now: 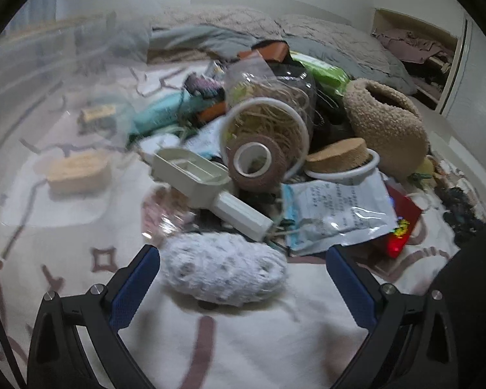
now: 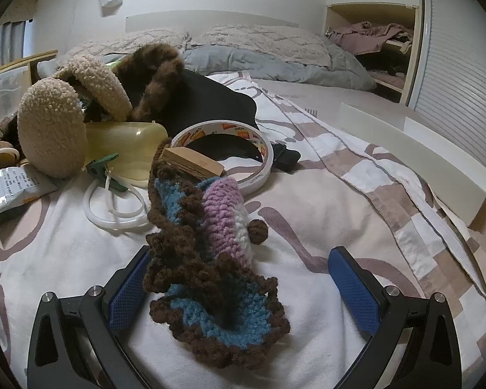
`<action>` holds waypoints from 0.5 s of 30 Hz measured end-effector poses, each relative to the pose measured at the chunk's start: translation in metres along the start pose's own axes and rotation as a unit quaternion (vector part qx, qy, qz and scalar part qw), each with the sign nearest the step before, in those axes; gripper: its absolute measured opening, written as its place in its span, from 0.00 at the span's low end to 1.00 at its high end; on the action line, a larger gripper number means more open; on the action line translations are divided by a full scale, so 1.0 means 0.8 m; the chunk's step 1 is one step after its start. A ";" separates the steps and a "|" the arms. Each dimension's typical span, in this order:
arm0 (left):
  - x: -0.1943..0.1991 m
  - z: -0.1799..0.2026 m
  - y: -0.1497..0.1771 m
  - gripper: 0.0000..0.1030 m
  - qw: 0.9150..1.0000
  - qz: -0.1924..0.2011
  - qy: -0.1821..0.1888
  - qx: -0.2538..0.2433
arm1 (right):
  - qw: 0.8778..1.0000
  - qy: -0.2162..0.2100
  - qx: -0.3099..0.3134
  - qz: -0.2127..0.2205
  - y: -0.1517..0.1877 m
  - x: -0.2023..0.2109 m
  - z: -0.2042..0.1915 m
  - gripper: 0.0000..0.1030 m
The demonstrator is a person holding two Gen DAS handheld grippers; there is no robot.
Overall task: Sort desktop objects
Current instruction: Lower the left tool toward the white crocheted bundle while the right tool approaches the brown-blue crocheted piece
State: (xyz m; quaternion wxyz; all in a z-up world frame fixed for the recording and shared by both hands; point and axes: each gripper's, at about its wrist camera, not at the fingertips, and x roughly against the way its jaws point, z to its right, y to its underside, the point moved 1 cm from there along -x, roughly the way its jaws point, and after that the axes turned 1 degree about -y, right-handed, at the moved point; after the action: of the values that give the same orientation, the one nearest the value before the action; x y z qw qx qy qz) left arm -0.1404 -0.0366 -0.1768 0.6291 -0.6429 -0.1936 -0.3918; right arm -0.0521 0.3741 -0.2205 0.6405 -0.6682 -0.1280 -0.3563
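On the bed, white fuzzy pouch [image 1: 222, 270] between left hand-held gripper [image 1: 243, 287] spread fingers, crocheted piece [image 2: 207, 253] between right hand-held gripper [image 2: 244, 287] wide-apart fingers, neither grasped.

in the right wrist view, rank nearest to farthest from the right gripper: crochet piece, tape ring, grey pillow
1. crochet piece: lying between the open jaws of the right gripper, nearer the left one.
2. tape ring: just beyond it, centre of the bedspread.
3. grey pillow: far back at the head of the bed.
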 end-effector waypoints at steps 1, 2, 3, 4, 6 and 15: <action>0.002 0.004 0.001 1.00 1.000 0.000 0.000 0.000 | 1.000 0.000 0.000 0.001 0.000 0.000 0.000 1.00; 0.004 0.009 0.002 1.00 1.000 0.003 -0.002 -0.006 | 1.000 0.000 0.000 0.002 0.000 0.000 0.000 1.00; 0.006 0.012 0.003 1.00 1.000 0.003 -0.001 -0.010 | 1.000 -0.001 -0.001 0.003 0.000 0.000 0.000 1.00; 0.007 0.014 0.005 1.00 1.000 0.000 -0.001 -0.013 | 1.000 -0.001 -0.001 0.003 0.000 0.000 0.000 1.00; 0.009 0.019 0.009 1.00 1.000 -0.004 -0.009 -0.022 | 1.000 0.000 0.000 0.003 0.001 0.000 0.000 1.00; -0.009 0.037 0.020 1.00 0.994 0.017 -0.102 -0.042 | 1.000 0.001 0.001 0.005 0.000 0.001 -0.001 1.00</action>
State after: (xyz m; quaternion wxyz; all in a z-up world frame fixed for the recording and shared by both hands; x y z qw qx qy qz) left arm -0.1255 -0.0084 -0.1897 0.5849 -0.7085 -0.2292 -0.3215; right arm -0.0518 0.3735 -0.2205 0.6429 -0.6678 -0.1243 -0.3540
